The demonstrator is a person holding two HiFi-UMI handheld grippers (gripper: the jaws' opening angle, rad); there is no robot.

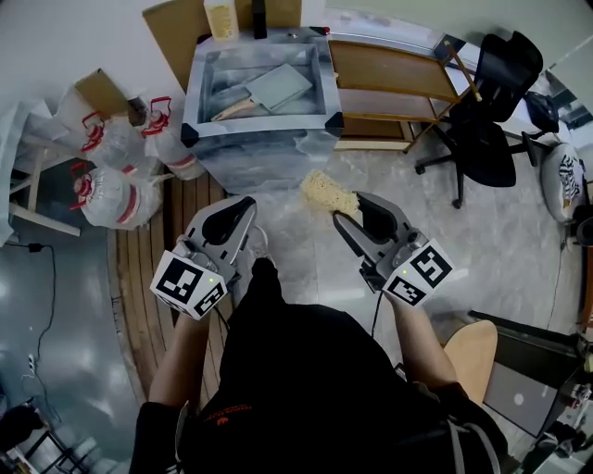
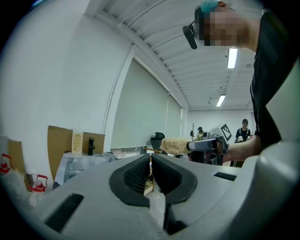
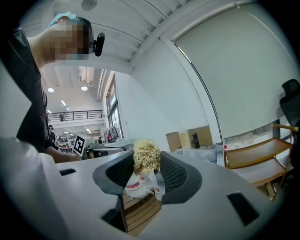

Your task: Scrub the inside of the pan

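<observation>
A grey square pan (image 1: 280, 85) with a wooden handle lies inside the steel sink (image 1: 197, 93) at the far end of the head view. Both grippers hang in the air well short of the sink, above the floor. My right gripper (image 1: 346, 209) is shut on a pale yellow fibrous scrubber (image 1: 328, 193), which bulges out between the jaw tips (image 3: 146, 157). My left gripper (image 1: 247, 205) is shut with nothing in it; its black pads (image 2: 139, 172) leave only a hairline gap. The left gripper view shows the right gripper (image 2: 188, 146) and the scrubber (image 2: 176, 145) off to the right.
Several clear water jugs with red caps (image 1: 116, 176) stand on the floor to the left. A wooden rack (image 1: 389, 83) and a black office chair (image 1: 491, 111) are right of the sink. Cardboard (image 1: 171, 28) and a yellow bottle (image 1: 220, 18) stand behind it. A wooden stool (image 1: 473, 356) is near right.
</observation>
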